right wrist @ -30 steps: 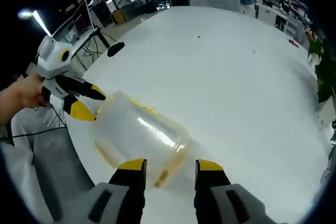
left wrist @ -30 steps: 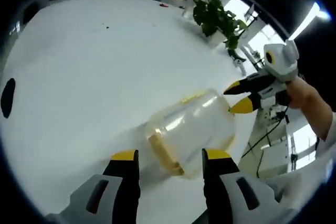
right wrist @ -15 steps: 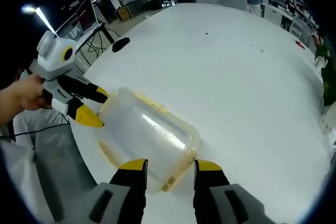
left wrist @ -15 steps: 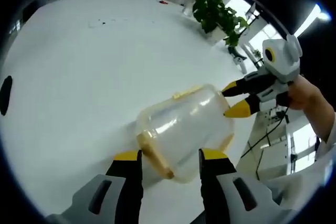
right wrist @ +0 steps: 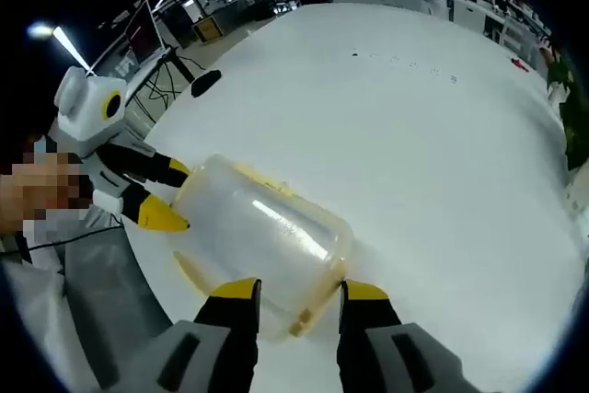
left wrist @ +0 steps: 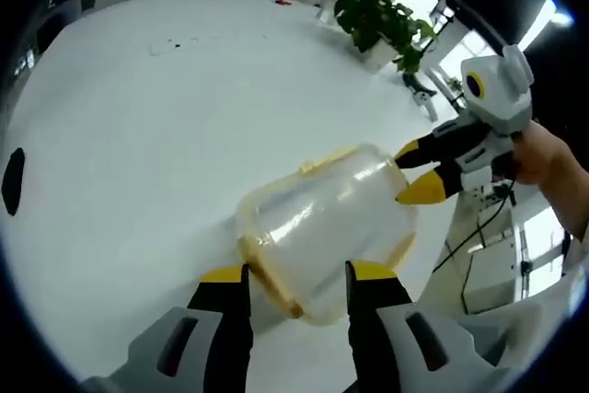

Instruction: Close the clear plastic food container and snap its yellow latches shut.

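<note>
Container (left wrist: pixel 324 227) of clear plastic lies on its side near the edge of the white counter (left wrist: pixel 138 117), bracketed end to end by the two tongs. Over the last second it has turned a little and slid closer between the left tongs (left wrist: pixel 294 275), whose yellow-tipped jaws stand apart astride its rim end; whether they press it I cannot tell. The right tongs (right wrist: pixel 296 290) likewise stand open at the opposite end, tips at the container's edge with no firm hold visible. That shift suggests the person is squaring the box up between both tools, so the lid looks seated but latching is probably not yet done. Counted: one container, two tongs, and yellow latches (left wrist: pixel 271 275) showing on at least three sides, one along the near rim, one at the top edge, one low on the far side. A potted plant (left wrist: pixel 377 17) stands well apart.
</note>
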Tool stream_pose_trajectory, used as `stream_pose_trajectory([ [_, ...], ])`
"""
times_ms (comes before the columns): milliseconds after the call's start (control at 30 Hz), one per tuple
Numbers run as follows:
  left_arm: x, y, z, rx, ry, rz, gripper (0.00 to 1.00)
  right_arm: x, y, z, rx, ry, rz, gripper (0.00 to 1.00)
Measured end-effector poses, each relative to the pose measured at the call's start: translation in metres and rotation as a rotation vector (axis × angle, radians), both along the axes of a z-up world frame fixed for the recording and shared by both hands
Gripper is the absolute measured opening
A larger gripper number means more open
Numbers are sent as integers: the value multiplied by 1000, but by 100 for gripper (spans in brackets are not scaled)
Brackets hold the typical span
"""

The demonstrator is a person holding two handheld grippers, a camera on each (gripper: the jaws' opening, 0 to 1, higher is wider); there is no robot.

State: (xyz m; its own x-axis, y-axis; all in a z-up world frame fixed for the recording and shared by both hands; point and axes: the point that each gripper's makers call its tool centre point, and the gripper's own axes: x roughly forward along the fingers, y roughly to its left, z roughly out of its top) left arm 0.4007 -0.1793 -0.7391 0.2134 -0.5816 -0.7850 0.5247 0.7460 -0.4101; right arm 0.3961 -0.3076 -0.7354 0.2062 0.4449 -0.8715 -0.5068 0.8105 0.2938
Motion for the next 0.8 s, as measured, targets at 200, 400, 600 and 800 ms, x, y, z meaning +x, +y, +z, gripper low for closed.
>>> stream_pose_trajectory([
  [200, 1, 5, 17, -30, 12, 44, 36, -2, 5, -3, -3, 16, 7, 31],
  [400, 3, -6, -1, -31, -3, 12, 36, -3, 5, -4, 34, 85, -22, 30],
  [600, 2, -3, -2, -18, 9, 15, 37, -5, 5, -8, 65, 90, -30, 33],
  [800, 2, -3, -2, -17, 22, 21, 38, -4, 5, -6, 64, 89, -51, 35],
])
